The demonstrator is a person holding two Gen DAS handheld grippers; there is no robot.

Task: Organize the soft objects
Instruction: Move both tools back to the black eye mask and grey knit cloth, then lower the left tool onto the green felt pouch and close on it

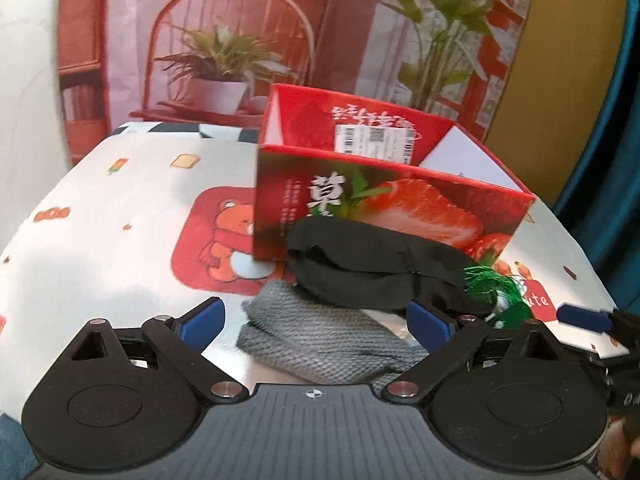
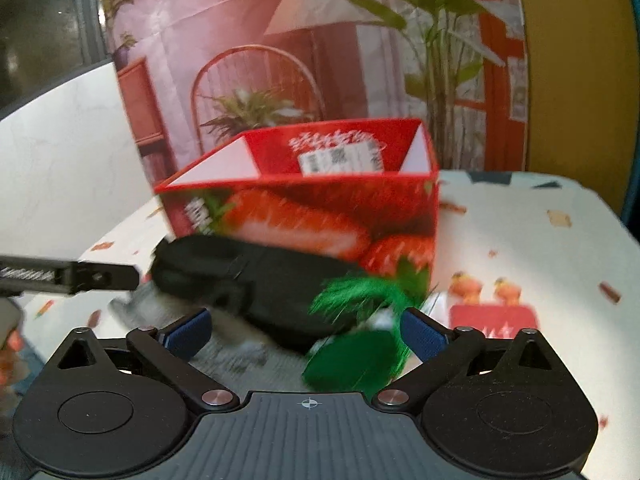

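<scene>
A red strawberry box (image 1: 384, 216) (image 2: 320, 208) stands open-topped on the table. In front of it lies a black soft cloth (image 1: 372, 276) (image 2: 256, 276) on a grey knitted cloth (image 1: 320, 344) (image 2: 236, 344). A green fuzzy item (image 1: 500, 292) (image 2: 356, 344) lies at the black cloth's right end. My left gripper (image 1: 316, 324) is open, its blue pads either side of the grey cloth. My right gripper (image 2: 304, 332) is open around the green item and the black cloth's end. It also shows at the right edge of the left wrist view (image 1: 588, 320).
The table (image 1: 120, 240) has a white cloth with bear and food prints. A printed backdrop (image 1: 240, 40) with chair and plants stands behind the box. A white board (image 2: 60, 160) stands at the left. The left gripper's finger (image 2: 80, 276) reaches in from the left.
</scene>
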